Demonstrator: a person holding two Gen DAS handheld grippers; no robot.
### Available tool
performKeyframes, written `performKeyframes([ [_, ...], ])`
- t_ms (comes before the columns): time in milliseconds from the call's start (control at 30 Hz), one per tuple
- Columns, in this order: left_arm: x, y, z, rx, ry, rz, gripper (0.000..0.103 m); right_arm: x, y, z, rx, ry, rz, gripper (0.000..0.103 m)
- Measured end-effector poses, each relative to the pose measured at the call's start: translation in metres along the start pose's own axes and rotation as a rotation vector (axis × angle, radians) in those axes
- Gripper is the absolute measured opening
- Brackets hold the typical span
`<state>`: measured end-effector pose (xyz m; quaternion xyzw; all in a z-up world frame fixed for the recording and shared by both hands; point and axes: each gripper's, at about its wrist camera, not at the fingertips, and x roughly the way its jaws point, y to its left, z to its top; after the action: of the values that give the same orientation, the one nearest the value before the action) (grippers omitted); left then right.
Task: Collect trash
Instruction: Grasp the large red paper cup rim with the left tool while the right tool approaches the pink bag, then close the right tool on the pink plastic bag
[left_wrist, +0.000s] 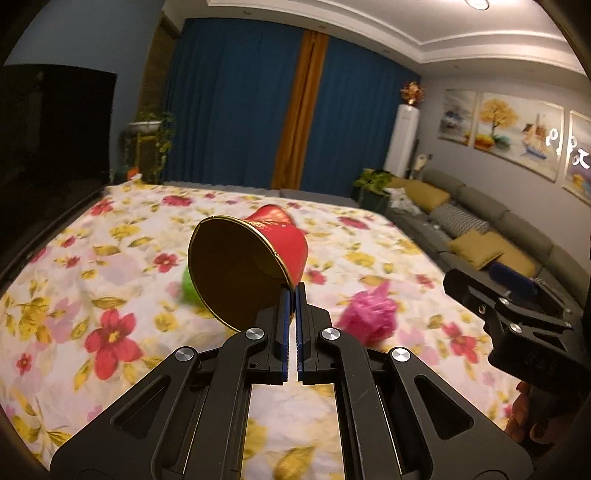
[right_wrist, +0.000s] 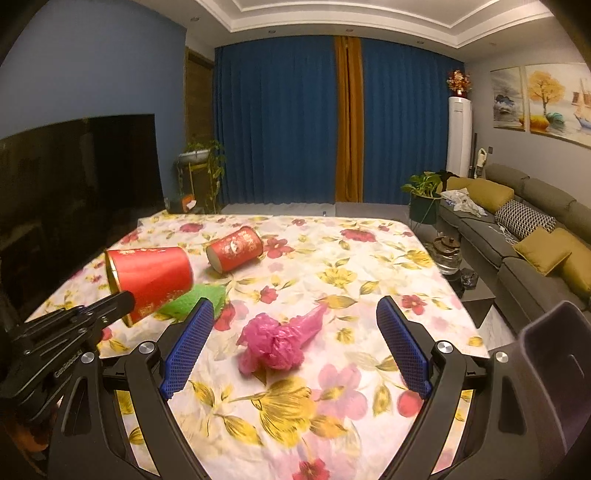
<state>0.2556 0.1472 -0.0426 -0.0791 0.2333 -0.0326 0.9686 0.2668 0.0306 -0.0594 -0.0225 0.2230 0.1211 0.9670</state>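
Observation:
My left gripper (left_wrist: 291, 295) is shut on the rim of a red paper cup with a gold inside (left_wrist: 255, 258) and holds it tilted above the flowered tablecloth (left_wrist: 110, 295); it also shows in the right wrist view (right_wrist: 151, 277). My right gripper (right_wrist: 295, 317) is open, its blue pads (right_wrist: 188, 350) either side of a crumpled pink plastic bag (right_wrist: 277, 343), slightly behind it. A second red cup (right_wrist: 234, 249) lies on its side farther back. A green crumpled piece (right_wrist: 195, 301) lies under the held cup.
A dark TV screen (right_wrist: 74, 199) stands along the table's left edge. A grey sofa with yellow cushions (right_wrist: 535, 240) runs along the right. A dark bin (right_wrist: 554, 362) sits at the right edge. A glass teapot (right_wrist: 448, 253) stands beyond the table's right side.

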Motion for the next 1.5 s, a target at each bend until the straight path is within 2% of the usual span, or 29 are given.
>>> performKeyframes([
  [100, -0.002, 0.009, -0.002, 0.003, -0.014, 0.047, 0.002, 0.018, 0.004, -0.004, -0.009, 0.022, -0.004, 0.086],
  [200, -0.004, 0.018, -0.004, -0.028, -0.015, 0.056, 0.002, 0.041, 0.006, -0.009, -0.005, 0.072, -0.001, 0.08],
  [300, -0.007, 0.023, -0.003, -0.034, -0.03, 0.099, 0.002, 0.056, 0.008, -0.013, -0.003, 0.106, 0.005, 0.079],
  [433, -0.009, 0.028, -0.002, -0.049, -0.039, 0.106, 0.002, 0.068, 0.015, -0.017, -0.024, 0.138, 0.005, 0.077],
  [567, -0.008, 0.028, -0.002, -0.054, -0.036, 0.108, 0.002, 0.082, 0.016, -0.022, -0.032, 0.181, 0.007, 0.072],
  [733, -0.008, 0.023, -0.003, -0.041, -0.033, 0.113, 0.002, 0.094, 0.013, -0.025, -0.017, 0.229, 0.025, 0.059],
  [800, -0.007, 0.023, -0.004, -0.041, -0.029, 0.115, 0.002, 0.096, 0.013, -0.026, -0.017, 0.244, 0.033, 0.047],
  [833, -0.007, 0.023, -0.004, -0.041, -0.027, 0.116, 0.002, 0.098, 0.013, -0.027, -0.019, 0.253, 0.039, 0.044],
  [1100, -0.006, 0.022, -0.004, -0.041, -0.019, 0.129, 0.002, 0.091, 0.012, -0.028, -0.022, 0.233, 0.052, 0.033],
  [1300, -0.005, 0.023, -0.005, -0.045, -0.017, 0.129, 0.002, 0.072, 0.01, -0.027, -0.015, 0.195, 0.038, 0.032],
  [1500, -0.006, 0.019, -0.006, -0.022, -0.02, 0.13, 0.002, 0.032, 0.003, -0.019, 0.008, 0.124, 0.052, 0.032],
])
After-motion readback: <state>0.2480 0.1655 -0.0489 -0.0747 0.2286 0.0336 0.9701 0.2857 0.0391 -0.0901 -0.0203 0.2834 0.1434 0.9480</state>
